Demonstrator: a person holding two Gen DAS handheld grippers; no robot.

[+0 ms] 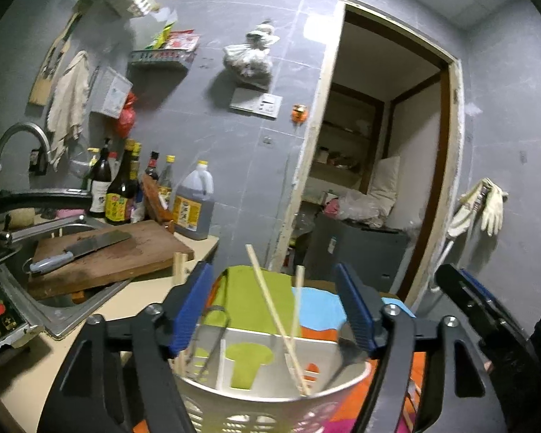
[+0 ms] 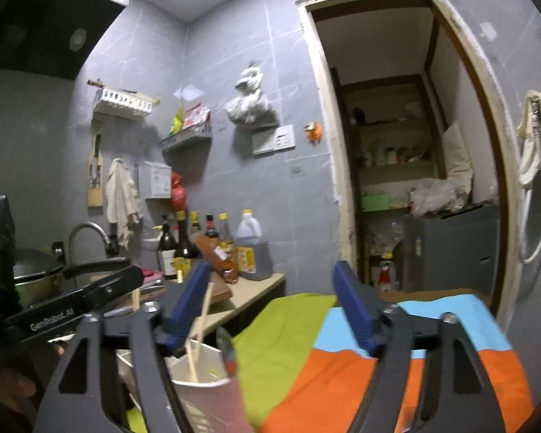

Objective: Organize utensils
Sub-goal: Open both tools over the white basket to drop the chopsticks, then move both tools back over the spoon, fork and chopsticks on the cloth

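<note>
A white perforated utensil holder (image 1: 270, 400) stands on a green, blue and orange cloth (image 1: 317, 310). It holds wooden chopsticks (image 1: 270, 299) and metal tongs (image 1: 212, 335). My left gripper (image 1: 274, 306) is open, its blue pads on either side of the holder's rim and above it, gripping nothing. In the right wrist view the holder (image 2: 202, 375) sits low left with a chopstick (image 2: 202, 324) leaning out. My right gripper (image 2: 274, 310) is open and empty over the cloth (image 2: 378, 371), to the right of the holder. The right gripper (image 1: 476, 299) also shows at the right edge of the left wrist view.
A cleaver (image 1: 79, 249) lies on a wooden cutting board (image 1: 115, 256) over the sink (image 1: 54, 303). Sauce bottles (image 1: 126, 187) and an oil jug (image 1: 194, 202) stand against the wall. A pan (image 2: 36, 274) sits far left. An open doorway (image 1: 378, 166) lies ahead.
</note>
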